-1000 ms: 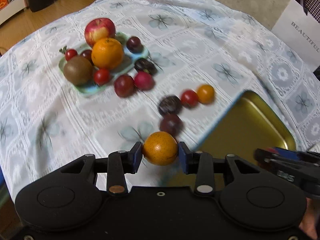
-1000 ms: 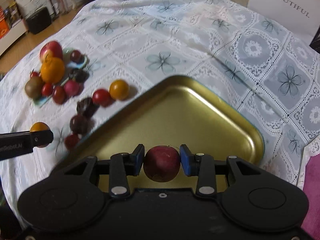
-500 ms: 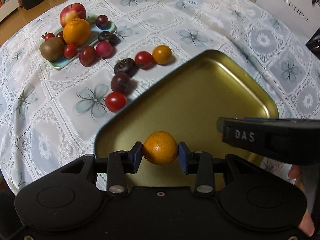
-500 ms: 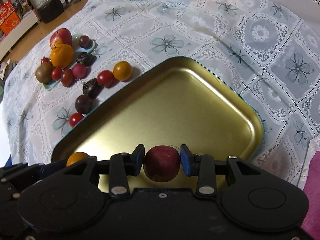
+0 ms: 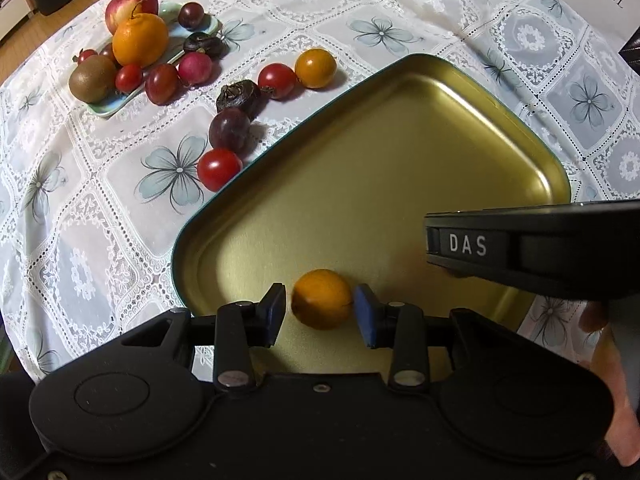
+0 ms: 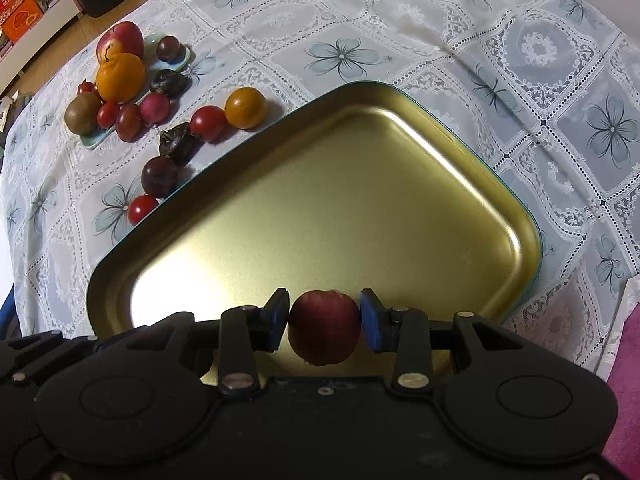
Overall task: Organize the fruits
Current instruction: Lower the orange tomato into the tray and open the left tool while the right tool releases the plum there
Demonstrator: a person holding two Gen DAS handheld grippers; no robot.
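The small orange fruit (image 5: 322, 298) is lying in the near corner of the gold tray (image 5: 400, 152), between the pads of the left tongs (image 5: 320, 314). These tongs are standing apart: a thin gap is showing at the left pad, and neither pad is pressing on the fruit, though the jaws have just been drawing in a little around it. The right tongs (image 6: 324, 322) are clamping a dark red fruit (image 6: 324, 326) from both sides and are holding it over the tray's near edge.

The tray is sitting at an angle on the worktop, which is wearing a white lace tablecloth (image 5: 360, 20) with grey-blue flowers. Along the tray's left edge, 5 loose fruits are lying on the cloth: a red cherry tomato (image 5: 218, 164) just beside the rim, a dark plum (image 5: 230, 128), a wrinkled dark fruit (image 5: 238, 96), a second red tomato (image 5: 277, 80) and an orange tomato (image 5: 316, 67), these last 2 touching.

Towards the worktop's far left corner, a pale green dish (image 5: 108, 106) is carrying an apple (image 5: 128, 2), an orange (image 5: 140, 38), a kiwi (image 5: 92, 78) and several small red and dark fruits.
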